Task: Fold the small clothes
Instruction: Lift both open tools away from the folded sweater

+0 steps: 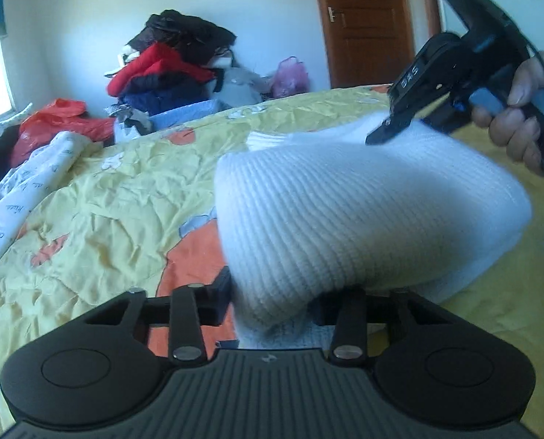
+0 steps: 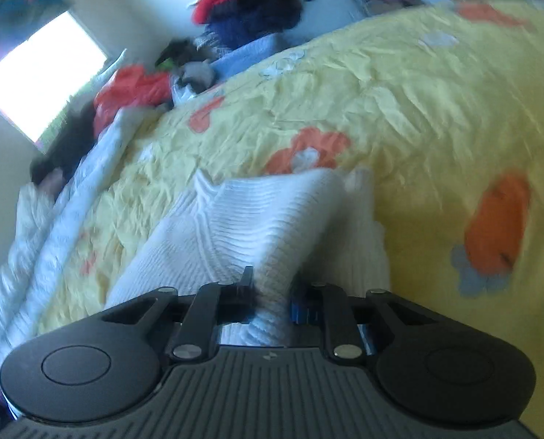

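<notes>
Leftmost in the left wrist view lies a rumpled white printed sheet (image 1: 34, 179) at the bed's edge, and behind it a heap of red, dark and blue clothes (image 1: 169, 62) against the wall. Centre: the white ribbed knit garment (image 1: 345, 212), the task's thing, is lifted off the yellow flowered bedspread (image 1: 107, 190) and stretched between the two tools. The left gripper (image 1: 272, 307) pinches its near end, the cloth bunched between the jaws. Right: the right gripper (image 1: 385, 131), held in a hand (image 1: 521, 117), is pressed together on the far edge of the same garment; the right wrist view confirms the knit clamped between its jaws, with the rest draped down onto the bedspread. Judged from this, the step in hand is raising the garment by two edges to carry out a fold. The next move calls for bringing one held edge over the other, keeping both pinches firm and the cloth taut, then laying it flat on the bedspread.
</notes>
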{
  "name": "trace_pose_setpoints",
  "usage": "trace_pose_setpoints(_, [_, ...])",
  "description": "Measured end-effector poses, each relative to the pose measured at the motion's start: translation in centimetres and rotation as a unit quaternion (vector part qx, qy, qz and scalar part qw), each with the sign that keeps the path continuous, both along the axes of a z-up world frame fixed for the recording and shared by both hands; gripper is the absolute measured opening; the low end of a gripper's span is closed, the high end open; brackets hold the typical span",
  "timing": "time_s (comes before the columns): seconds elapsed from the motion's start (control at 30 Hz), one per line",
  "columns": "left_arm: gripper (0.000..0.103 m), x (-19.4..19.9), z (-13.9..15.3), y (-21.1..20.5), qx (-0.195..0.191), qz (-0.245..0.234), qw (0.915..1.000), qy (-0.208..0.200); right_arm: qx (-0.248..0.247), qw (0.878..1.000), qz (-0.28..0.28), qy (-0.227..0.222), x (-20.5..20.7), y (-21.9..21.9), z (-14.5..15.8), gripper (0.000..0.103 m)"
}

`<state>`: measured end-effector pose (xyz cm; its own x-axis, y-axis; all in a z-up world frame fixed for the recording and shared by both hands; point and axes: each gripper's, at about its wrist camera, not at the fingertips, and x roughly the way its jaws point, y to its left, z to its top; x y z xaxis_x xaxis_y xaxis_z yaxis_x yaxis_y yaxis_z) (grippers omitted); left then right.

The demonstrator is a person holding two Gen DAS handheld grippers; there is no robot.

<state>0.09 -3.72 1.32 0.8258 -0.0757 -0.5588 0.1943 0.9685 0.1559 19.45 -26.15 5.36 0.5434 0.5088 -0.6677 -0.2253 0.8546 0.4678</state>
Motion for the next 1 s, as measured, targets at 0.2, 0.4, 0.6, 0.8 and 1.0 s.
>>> trace_pose_setpoints(0.2, [0.037,-0.5,-0.5,-0.5,0.006,-0.004,1.0,-0.006,0.025,0.999,-0.037,0.001,0.7,-3.0,-2.2,0.027])
trace_pose_setpoints(0.4, [0.083,-3.9,1.9,4.4,-0.096,-0.063,0.9934,0.011,0.056,0.996,-0.058,-0.037,-5.7,-5.8,0.5,0.103])
trace_pose_setpoints(0.6, [0.092,-0.1,2.2,10.3,-0.307,0.016,0.9489,0.071,0.083,0.996,-0.034,0.026,-9.8,-8.7,-1.7,0.096])
trace_pose_setpoints(0.8, [0.086,6.6,-2.1,8.8,-0.441,0.023,0.8742,0.202,0.159,0.982,-0.004,0.106,-9.0,-6.2,-4.6,0.075])
trace_pose_setpoints(1.0, [0.051,5.8,0.3,7.6,-0.406,0.02,0.892,0.198,0.072,0.995,0.05,0.052,-10.6,-3.9,-1.6,0.053])
